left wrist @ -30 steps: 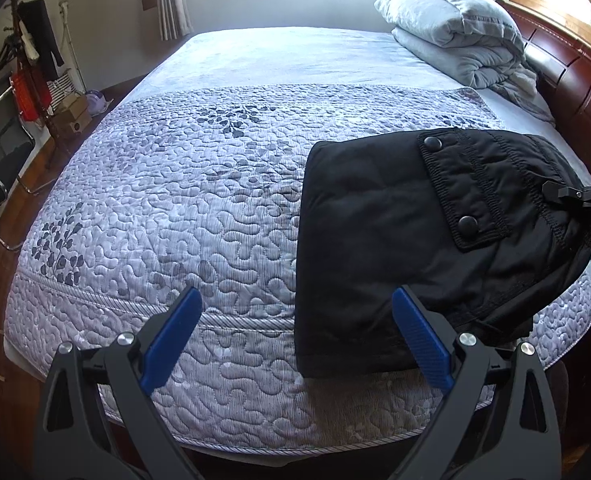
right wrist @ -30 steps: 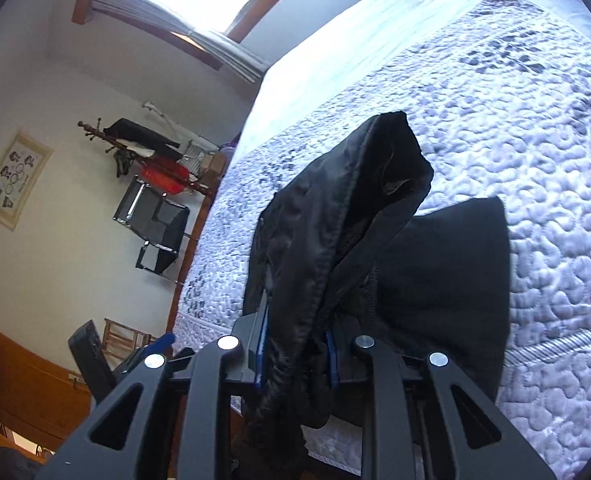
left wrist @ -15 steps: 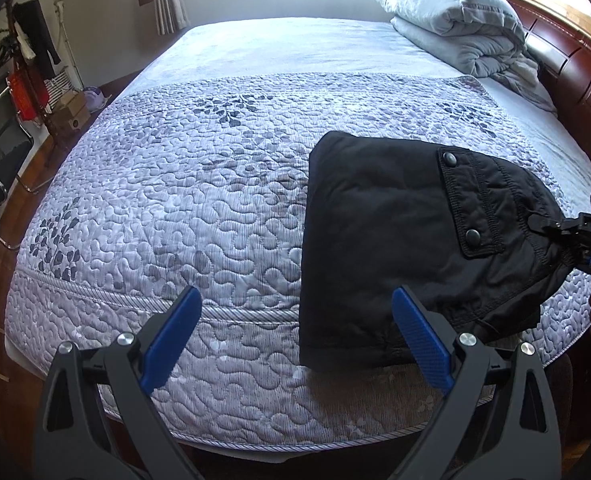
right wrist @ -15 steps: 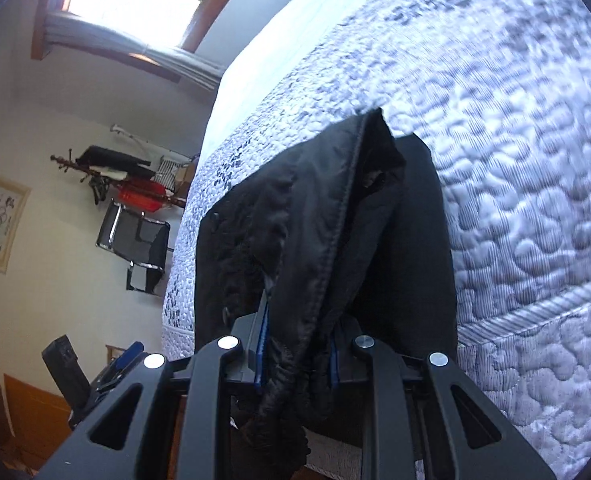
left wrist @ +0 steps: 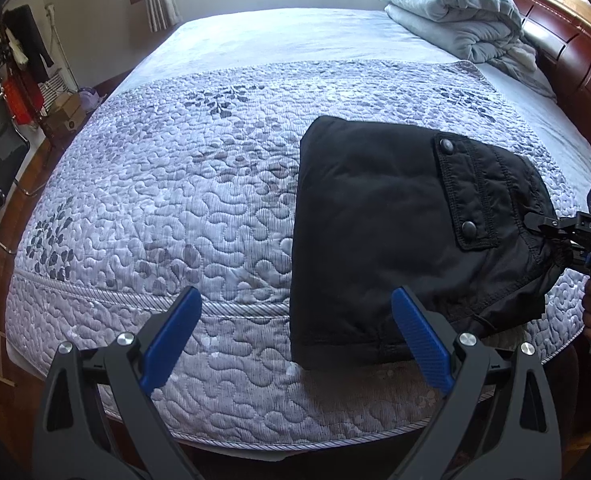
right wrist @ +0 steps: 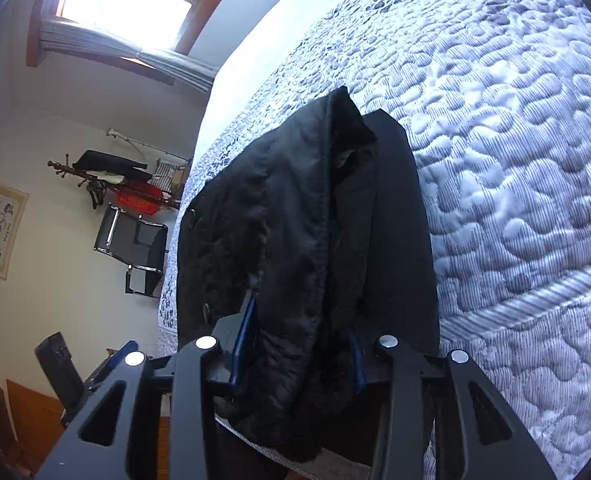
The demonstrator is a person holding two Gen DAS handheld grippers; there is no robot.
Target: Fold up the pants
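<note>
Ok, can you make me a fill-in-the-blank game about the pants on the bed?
1. The folded pants are the colour ____.
2. The right gripper is shut on the ____.
3. The left gripper is wide ____ and holds nothing.
4. The pants lie on a quilted ____ cover.

Missing words: black; pants; open; bed

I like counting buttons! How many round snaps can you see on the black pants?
2, both on the pocket flap of the pants: one snap at its far corner, one snap at its near corner. Folded layers may hide more.
</note>
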